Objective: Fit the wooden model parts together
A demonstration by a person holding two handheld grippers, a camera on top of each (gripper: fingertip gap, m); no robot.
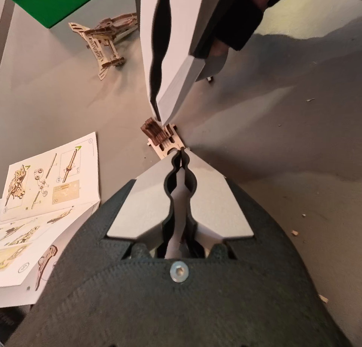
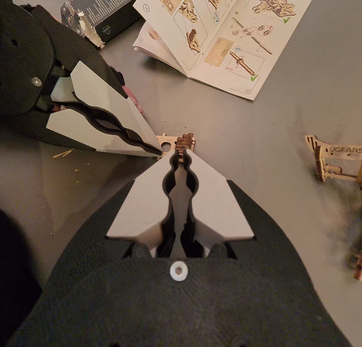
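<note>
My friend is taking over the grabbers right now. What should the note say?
Left gripper: shut on the pale slotted plate, pinching its edge.
Right gripper: shut on the dark toothed block, which sits at the plate's slots.
Both parts are held just over the grey table.
Whether the block is fully seated cannot be told, so press and check.
The half-built model waits at the right; the booklet lies open.

The light is dim and warm. In the left wrist view a bright shiny patch lies on the grey table (image 1: 254,122) to the right of the booklet (image 1: 51,180). Things bend and stretch at the picture edges. In the right wrist view the wooden stand (image 2: 333,161), right of the booklet (image 2: 225,33), is smeared and blurry
</note>
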